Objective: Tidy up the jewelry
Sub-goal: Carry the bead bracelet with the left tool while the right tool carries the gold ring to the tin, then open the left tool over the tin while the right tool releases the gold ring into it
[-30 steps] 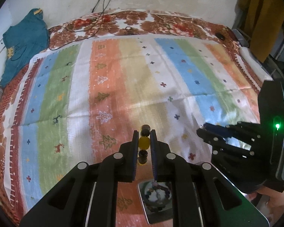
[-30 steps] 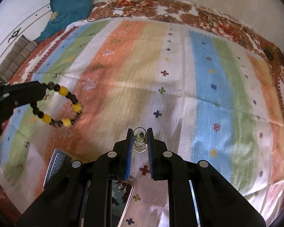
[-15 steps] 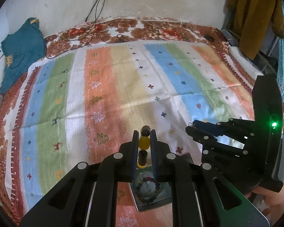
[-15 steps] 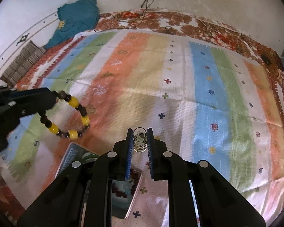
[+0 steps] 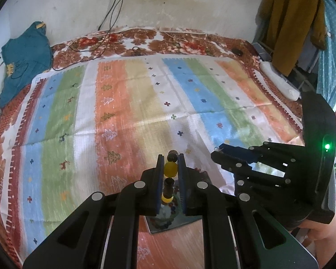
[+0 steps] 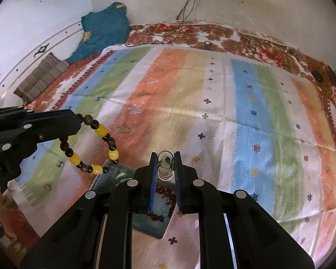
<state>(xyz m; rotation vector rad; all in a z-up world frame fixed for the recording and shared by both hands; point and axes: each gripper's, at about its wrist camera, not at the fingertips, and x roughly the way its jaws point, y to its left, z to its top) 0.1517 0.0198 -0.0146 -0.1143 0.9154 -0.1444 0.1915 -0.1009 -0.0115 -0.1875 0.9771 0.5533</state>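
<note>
Gripping a bracelet of dark and yellow beads (image 5: 170, 168) in the left gripper (image 5: 170, 163), jaws nearly shut on one yellow bead with the loop hanging below, as seen plainly in the right wrist view (image 6: 94, 148). Pinching a small metal earring with stacked wire hoops (image 6: 165, 164) in the right gripper (image 6: 165, 163), jaws likewise closed down on it. Compared with a second ago, both tools sit higher and further back: more wall and more of the bed now in frame, and the trays, then barely visible at the bottom edge, now showing more fully beneath the fingers. Likely means both pieces have been picked up and are being carried clear, with sorting into a final place not yet done. Below the left fingers, a shiny tray (image 5: 174, 222) with a mixed-colour bead bracelet in it; below the right fingers, a bluish tray (image 6: 159, 224) with a dark red bead bracelet (image 6: 165, 192), and a second tray (image 6: 109, 179) just beside it. Underneath, a striped cloth (image 5: 127, 112) in orange, green, blue and white, spread over a floral bedsheet (image 5: 145, 42). Further out, a teal garment (image 5: 24, 56) by the stained wall, black cables (image 5: 109, 18) trailing from a socket, and a mustard coat (image 5: 289, 22) hanging at the right.
</note>
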